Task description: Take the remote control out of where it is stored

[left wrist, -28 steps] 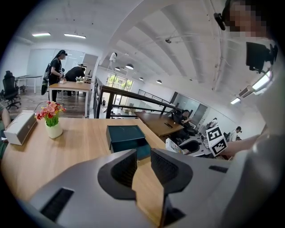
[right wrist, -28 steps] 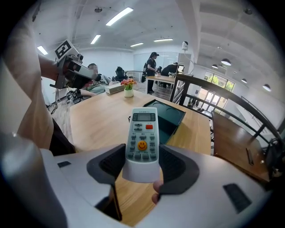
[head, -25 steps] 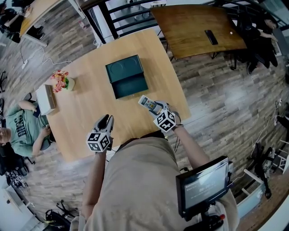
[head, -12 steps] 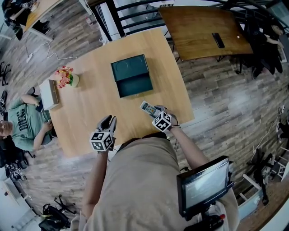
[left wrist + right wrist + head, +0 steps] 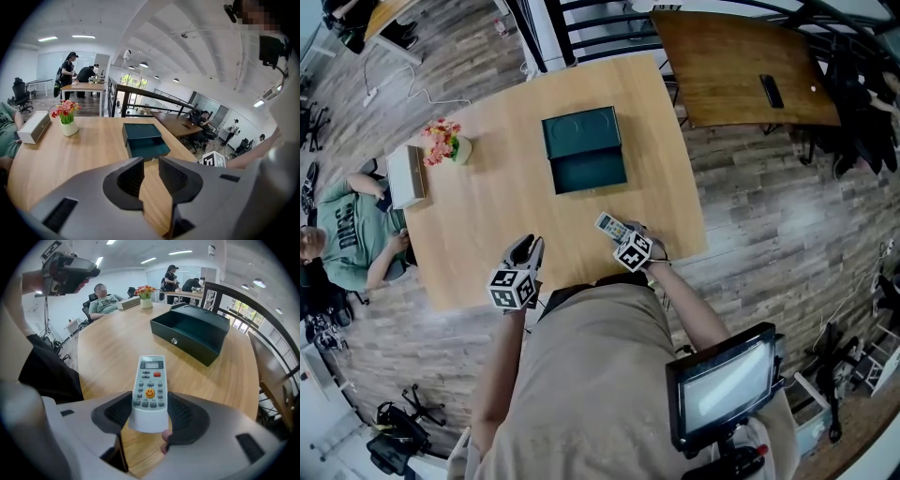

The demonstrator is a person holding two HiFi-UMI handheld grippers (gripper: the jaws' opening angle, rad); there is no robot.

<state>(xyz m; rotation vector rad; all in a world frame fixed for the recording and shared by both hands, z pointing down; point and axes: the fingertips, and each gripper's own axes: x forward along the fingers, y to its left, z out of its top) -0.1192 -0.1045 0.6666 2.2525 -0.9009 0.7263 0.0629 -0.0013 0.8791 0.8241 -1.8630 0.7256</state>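
Observation:
My right gripper (image 5: 622, 232) is shut on a white remote control (image 5: 608, 226), held above the near right part of the wooden table (image 5: 487, 216). In the right gripper view the remote (image 5: 150, 385) lies buttons up between the two pads of the right gripper (image 5: 150, 405), its far end sticking out ahead. Beyond it stands the dark green box (image 5: 581, 136) with its drawer (image 5: 592, 174) pulled out. My left gripper (image 5: 523, 247) hangs over the table's near edge, jaws a little apart with nothing between them (image 5: 151, 169).
A vase of flowers (image 5: 445, 150) and a white box (image 5: 403, 175) stand at the table's left side, where a person (image 5: 342, 234) sits. A dark brown table (image 5: 741, 75) with a phone on it stands at the back right. Wooden floor surrounds the table.
My right gripper has come down and back towards the table's near edge with the remote, further from the green box. The left gripper has stayed in place.

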